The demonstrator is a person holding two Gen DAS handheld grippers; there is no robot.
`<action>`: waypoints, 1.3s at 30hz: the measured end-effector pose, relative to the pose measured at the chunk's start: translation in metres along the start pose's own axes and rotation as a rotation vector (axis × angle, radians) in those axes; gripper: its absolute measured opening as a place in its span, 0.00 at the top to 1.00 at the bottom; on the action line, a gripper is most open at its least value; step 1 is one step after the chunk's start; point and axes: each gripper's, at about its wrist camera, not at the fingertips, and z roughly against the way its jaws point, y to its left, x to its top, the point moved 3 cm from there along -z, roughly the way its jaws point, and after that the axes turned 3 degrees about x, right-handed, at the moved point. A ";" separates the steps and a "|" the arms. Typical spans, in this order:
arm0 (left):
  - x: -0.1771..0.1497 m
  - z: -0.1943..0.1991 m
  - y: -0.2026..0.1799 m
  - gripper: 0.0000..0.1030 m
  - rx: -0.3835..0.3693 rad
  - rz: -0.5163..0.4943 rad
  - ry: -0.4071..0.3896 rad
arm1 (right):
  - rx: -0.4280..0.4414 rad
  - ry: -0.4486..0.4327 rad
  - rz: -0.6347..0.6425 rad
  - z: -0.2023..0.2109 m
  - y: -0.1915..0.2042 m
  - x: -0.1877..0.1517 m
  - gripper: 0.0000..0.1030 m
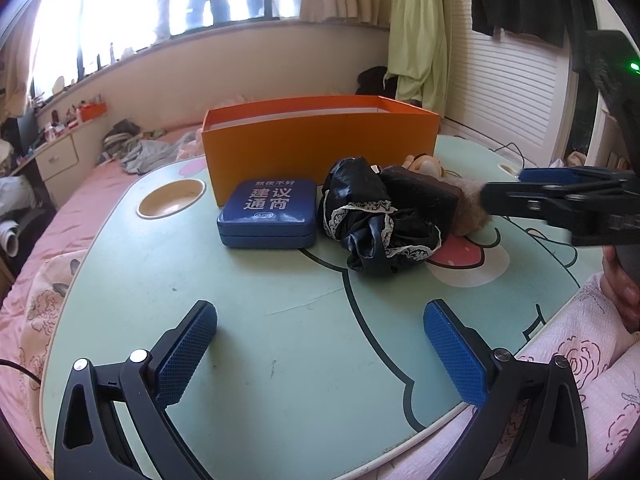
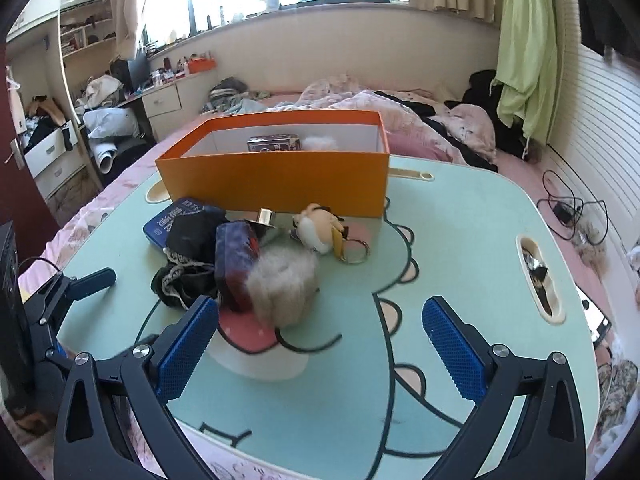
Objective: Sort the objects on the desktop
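blue ribbed pads of my right claw [image 2: 320, 344] sit nearest, spread wide with nothing between them, hovering over the pale green cartoon-printed lap table [image 2: 460, 248]. just ahead, nearer my left pad, lies a grey-brown fluffy pompom [image 2: 286, 286], touching a dark rectangular case [image 2: 236, 264] and crumpled black lace-trimmed cloth [image 2: 188, 276]. i judge the pompom feather-light and squashy, so i would pinch through its middle, gently. my left claw [image 1: 320, 356] also stands wide and empty, well short of the blue lidded tin [image 1: 266, 214]. behind stands the orange cardboard box [image 2: 276, 178], already holding a small printed tin and some white fluff.
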 end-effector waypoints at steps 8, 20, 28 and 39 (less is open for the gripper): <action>0.000 0.000 0.000 0.00 -0.003 -0.002 0.001 | 0.059 0.107 -0.082 -0.029 -0.010 0.001 0.52; 0.028 0.020 -0.007 0.29 -0.112 -0.028 -0.049 | 0.106 0.026 -0.095 -0.012 -0.008 -0.002 0.80; 0.064 -0.015 -0.025 0.71 -0.145 -0.052 0.028 | 0.133 0.012 -0.156 -0.008 -0.020 -0.004 0.80; 0.060 -0.024 -0.039 0.80 -0.060 -0.157 0.007 | 0.136 0.019 -0.151 -0.008 -0.019 -0.004 0.80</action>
